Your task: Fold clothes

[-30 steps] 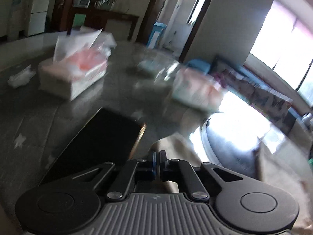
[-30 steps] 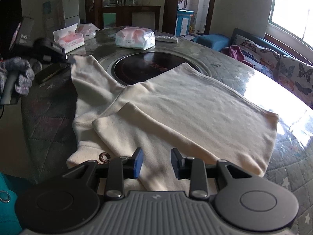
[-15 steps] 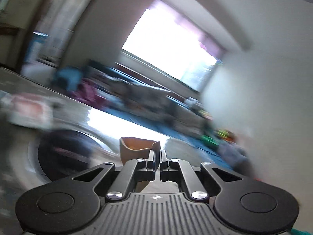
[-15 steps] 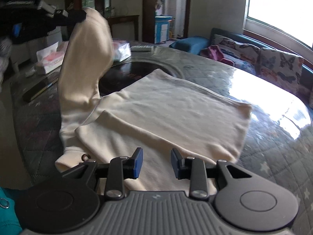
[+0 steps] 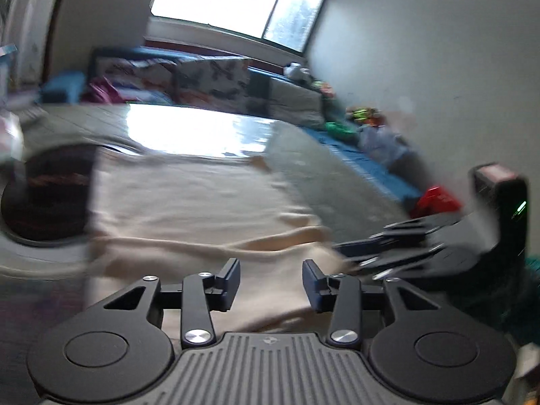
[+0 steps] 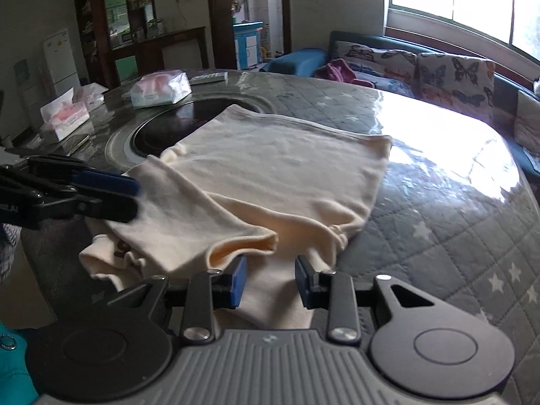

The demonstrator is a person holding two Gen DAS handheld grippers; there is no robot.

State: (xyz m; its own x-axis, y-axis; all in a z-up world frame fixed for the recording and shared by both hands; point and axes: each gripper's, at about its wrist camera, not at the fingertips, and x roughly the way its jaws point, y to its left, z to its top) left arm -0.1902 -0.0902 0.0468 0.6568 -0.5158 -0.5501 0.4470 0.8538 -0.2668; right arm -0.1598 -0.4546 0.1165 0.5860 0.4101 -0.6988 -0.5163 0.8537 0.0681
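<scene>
A cream long-sleeved garment (image 6: 270, 175) lies on the round table, both sleeves folded in over its body; it also shows in the left wrist view (image 5: 189, 209). My left gripper (image 5: 271, 281) is open and empty just above the garment's near edge; from the right wrist view it reaches in from the left (image 6: 131, 195) beside the folded sleeve. My right gripper (image 6: 270, 281) is open and empty over the garment's near end, and appears in the left wrist view at the right (image 5: 371, 253).
The table (image 6: 438, 209) has a grey quilted cover and a dark round inset (image 6: 175, 125) partly under the garment. Tissue packs (image 6: 158, 89) (image 6: 65, 118) and a phone (image 6: 76, 141) lie at the far left. A sofa (image 6: 438, 67) stands beyond.
The left gripper carried the sleeve up and over, laid it across the garment's body and opened. The right gripper stayed open and shifted slightly forward over the near end.
</scene>
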